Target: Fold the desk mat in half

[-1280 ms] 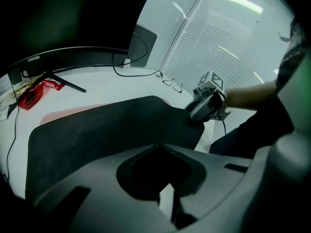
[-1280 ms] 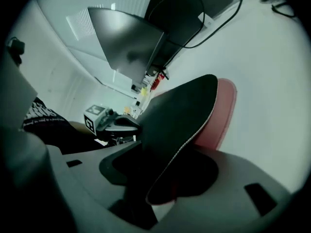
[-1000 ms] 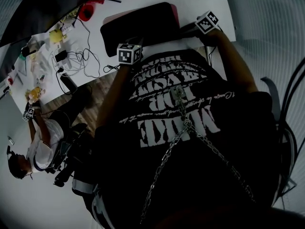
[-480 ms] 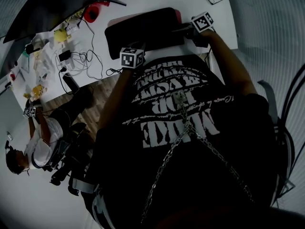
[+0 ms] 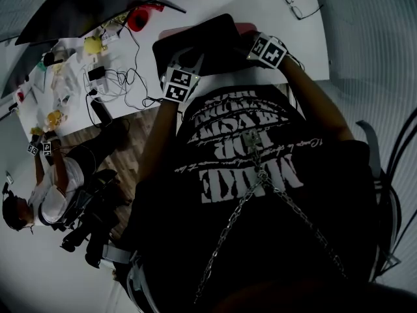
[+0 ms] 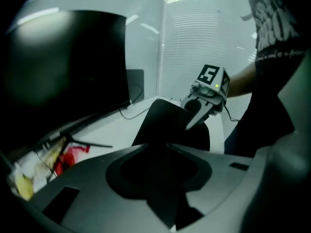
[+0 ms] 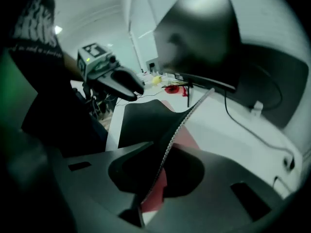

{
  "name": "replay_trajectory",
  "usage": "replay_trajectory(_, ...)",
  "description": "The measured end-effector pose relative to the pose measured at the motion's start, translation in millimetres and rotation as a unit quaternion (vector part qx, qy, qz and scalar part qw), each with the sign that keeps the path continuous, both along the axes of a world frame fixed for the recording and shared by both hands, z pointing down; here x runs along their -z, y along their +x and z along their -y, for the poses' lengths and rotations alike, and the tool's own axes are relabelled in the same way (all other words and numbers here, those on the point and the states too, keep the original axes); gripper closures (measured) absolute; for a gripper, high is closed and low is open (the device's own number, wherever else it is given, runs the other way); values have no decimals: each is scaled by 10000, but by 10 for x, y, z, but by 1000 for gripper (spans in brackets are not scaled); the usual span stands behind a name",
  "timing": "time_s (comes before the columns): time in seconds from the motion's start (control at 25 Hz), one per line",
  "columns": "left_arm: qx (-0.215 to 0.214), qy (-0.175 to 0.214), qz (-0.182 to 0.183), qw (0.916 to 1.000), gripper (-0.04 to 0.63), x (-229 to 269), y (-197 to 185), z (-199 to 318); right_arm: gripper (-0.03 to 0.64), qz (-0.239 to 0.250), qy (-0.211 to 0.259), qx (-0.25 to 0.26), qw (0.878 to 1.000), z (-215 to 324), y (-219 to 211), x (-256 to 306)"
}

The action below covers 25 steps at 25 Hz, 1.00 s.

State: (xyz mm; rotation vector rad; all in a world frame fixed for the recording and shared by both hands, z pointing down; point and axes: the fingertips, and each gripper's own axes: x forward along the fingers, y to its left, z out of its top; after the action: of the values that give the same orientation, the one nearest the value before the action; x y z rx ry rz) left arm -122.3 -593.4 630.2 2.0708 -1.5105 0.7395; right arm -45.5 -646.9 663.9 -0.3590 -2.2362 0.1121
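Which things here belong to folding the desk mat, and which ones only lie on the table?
For the job:
desk mat
left gripper, jaws just opening, mat between them
right gripper, jaws just closing, mat edge between them

Just lying about:
glasses
red object
tangled cables
yellow object
monitor

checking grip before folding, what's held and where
The desk mat, near edge: left hand-held gripper at one corner, right hand-held gripper at the other. Left jaws just opened somewhat, right just closed, mat between both.
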Motion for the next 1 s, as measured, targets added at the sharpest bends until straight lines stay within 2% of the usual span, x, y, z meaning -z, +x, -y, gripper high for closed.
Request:
replay_trajectory(0.08, -464, 277, 552, 9970, 432, 271, -58, 103, 578, 262, 711, 594, 9954, -154, -18, 234)
replay_trajectory(0.2, -1202, 600, 1180, 9839, 368, 641, -32, 271, 578, 660, 1420, 1492, 9763, -417, -12, 491)
replay_trajectory(0.24, -1526, 660, 1295, 9775, 346, 731, 27, 300, 578, 746, 1567, 1798, 9683, -505, 5, 542)
replay_trajectory(0.28, -1903, 660, 1336, 9703, 293, 792, 110, 302, 578, 812, 1671, 2066, 9606, -581, 18, 583)
replay_trajectory(0.36, -2679, 437, 1245, 9544, 278, 816, 294, 235, 577, 945, 1818, 2434, 9480, -678, 9, 659)
replay_trajectory(0.44, -3225, 66, 1186, 9391, 278, 720, 432, 135, 577, 1071, 1903, 2604, 9405, -728, -24, 740)
replay_trajectory(0.52, -3522, -159, 1481, 9240, 297, 576, 484, 70, 577, 1077, 1932, 2629, 9391, -751, -53, 779)
replay_trajectory(0.56, -3601, -203, 1667, 9177, 413, 519, 490, 45, 573, 1031, 1912, 2577, 9415, -745, -71, 770)
replay_trajectory(0.6, -3641, -229, 1769, 9141, 495, 485, 493, 14, 571, 980, 1833, 2478, 9463, -728, -95, 750)
replay_trajectory(0.68, -3668, -271, 1680, 9146, 561, 487, 489, -73, 568, 874, 1294, 2237, 9621, -709, -131, 718)
replay_trajectory(0.76, -3592, -295, 1389, 9224, 571, 585, 425, -198, 533, 548, 488, 2185, 9731, -760, -76, 622)
replay_trajectory(0.8, -3499, -292, 1259, 9278, 571, 667, 363, -272, 488, 268, 358, 2264, 9730, -778, -6, 508)
replay_trajectory(0.88, -3320, -249, 1083, 9367, 571, 881, 219, -427, 458, -209, 843, 2408, 9667, -693, 120, 216)
replay_trajectory(1.0, -3311, -108, 923, 9390, 571, 1193, 106, -669, 457, -163, 1879, 2005, 9614, -381, -25, -1)
